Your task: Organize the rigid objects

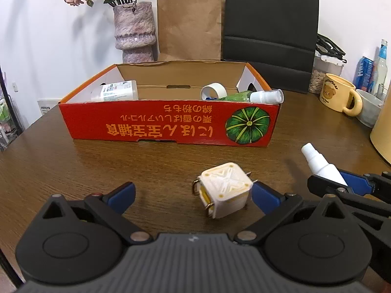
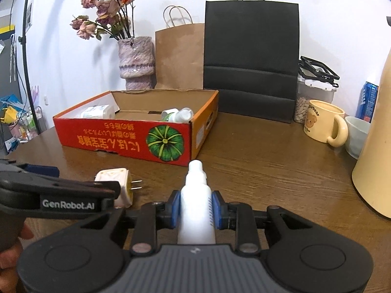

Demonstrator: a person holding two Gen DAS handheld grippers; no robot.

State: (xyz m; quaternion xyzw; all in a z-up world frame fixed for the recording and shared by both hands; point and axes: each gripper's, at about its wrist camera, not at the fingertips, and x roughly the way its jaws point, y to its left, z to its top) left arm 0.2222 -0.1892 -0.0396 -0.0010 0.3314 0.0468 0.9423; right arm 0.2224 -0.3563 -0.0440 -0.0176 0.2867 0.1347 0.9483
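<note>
Showing black hinged linkages on both grippers, left gripper [image 1: 193, 196] and right gripper [image 2: 195, 207]. Wearing blue pads [image 2: 175, 207] on the fingertips. Carrying round silver rivets [image 1: 139, 236] at the pivots, grey ribbed housings, round black discs each side. Bearing white "GenRobot.AI" lettering [image 2: 68, 204] along one black side.

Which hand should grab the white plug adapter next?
Left, probably. The left gripper is open with the plug adapter between its fingers, while the right gripper is shut on the white spray bottle.
</note>
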